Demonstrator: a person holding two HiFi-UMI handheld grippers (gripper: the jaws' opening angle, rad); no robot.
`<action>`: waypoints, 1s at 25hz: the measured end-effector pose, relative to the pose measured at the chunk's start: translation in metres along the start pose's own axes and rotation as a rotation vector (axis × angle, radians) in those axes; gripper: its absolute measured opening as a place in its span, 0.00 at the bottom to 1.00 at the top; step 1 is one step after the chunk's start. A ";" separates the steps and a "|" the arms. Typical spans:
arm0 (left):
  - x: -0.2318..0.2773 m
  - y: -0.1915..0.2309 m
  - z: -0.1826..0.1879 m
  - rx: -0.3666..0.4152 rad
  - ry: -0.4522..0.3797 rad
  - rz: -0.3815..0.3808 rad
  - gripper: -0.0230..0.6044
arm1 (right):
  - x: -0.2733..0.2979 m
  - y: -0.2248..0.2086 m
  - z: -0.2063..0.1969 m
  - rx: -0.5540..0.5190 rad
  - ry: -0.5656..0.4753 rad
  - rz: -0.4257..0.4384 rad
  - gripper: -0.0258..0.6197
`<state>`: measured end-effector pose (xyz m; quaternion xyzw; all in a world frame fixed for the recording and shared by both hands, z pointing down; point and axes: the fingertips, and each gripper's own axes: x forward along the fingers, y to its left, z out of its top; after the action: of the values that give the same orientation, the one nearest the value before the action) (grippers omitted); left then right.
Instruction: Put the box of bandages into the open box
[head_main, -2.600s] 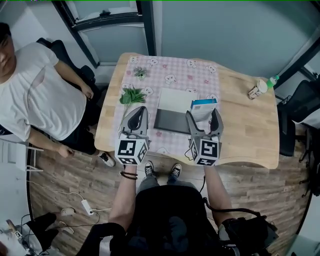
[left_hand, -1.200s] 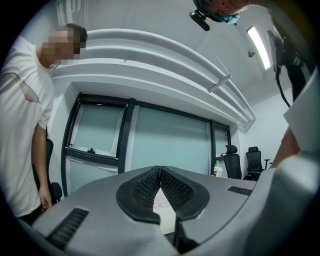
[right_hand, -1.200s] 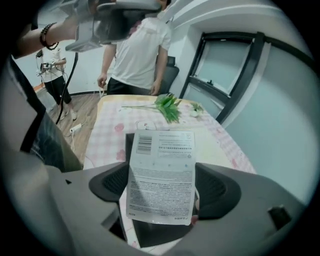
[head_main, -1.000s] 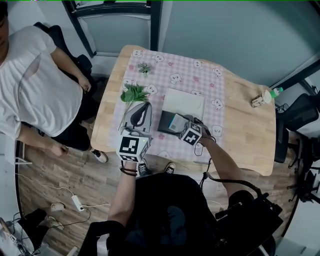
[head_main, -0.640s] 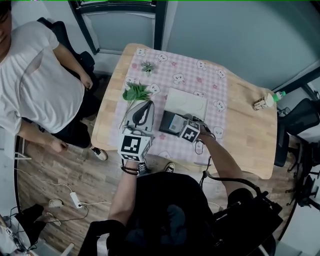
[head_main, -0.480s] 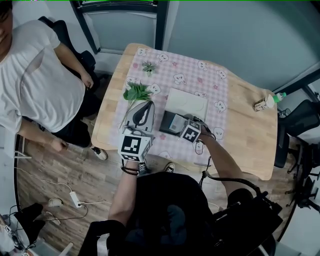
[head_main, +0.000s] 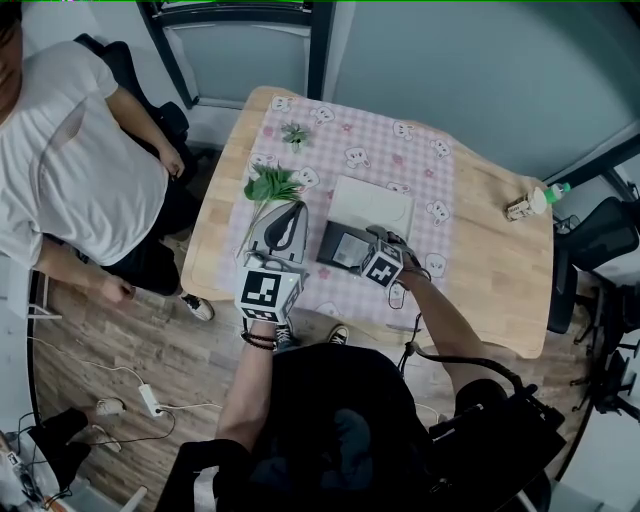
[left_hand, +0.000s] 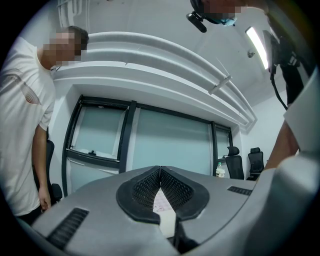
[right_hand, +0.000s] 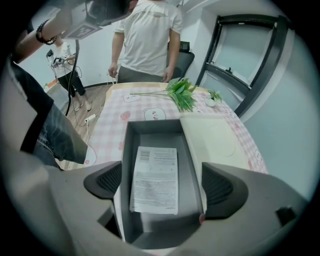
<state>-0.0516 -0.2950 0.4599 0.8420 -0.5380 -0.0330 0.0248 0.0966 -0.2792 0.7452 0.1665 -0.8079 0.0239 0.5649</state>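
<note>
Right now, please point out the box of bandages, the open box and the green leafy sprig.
box of bandages (right_hand: 154, 180), right gripper view, middle of its printed white face.
open box (right_hand: 155, 134), right gripper view, bare grey inside at its far end.
green leafy sprig (right_hand: 181, 96), right gripper view, its cluster of leaves.

Open box (head_main: 330, 242) sits on the tablecloth (head_main: 400, 160), toward your edge of the table (head_main: 500, 285). Box of bandages (right_hand: 155, 179) lies flat inside it. Lid (head_main: 372, 205) just behind the open box. Leafy sprig (head_main: 272, 185) to your left of both; small plant (head_main: 294, 133) beyond the sprig. Bottle (head_main: 530, 205) well apart, far right, off the tablecloth.
</note>
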 end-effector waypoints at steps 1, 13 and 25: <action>0.000 0.000 0.000 0.000 0.000 -0.001 0.04 | 0.000 0.001 -0.001 0.002 0.000 0.001 0.82; -0.002 -0.002 -0.002 -0.003 0.000 -0.017 0.04 | -0.012 0.000 0.004 0.034 -0.051 -0.057 0.66; -0.004 -0.017 -0.004 -0.003 0.013 -0.068 0.04 | -0.126 -0.039 0.046 0.457 -0.536 -0.398 0.35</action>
<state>-0.0381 -0.2841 0.4625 0.8600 -0.5086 -0.0290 0.0286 0.1052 -0.2960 0.6073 0.4412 -0.8524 0.0488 0.2764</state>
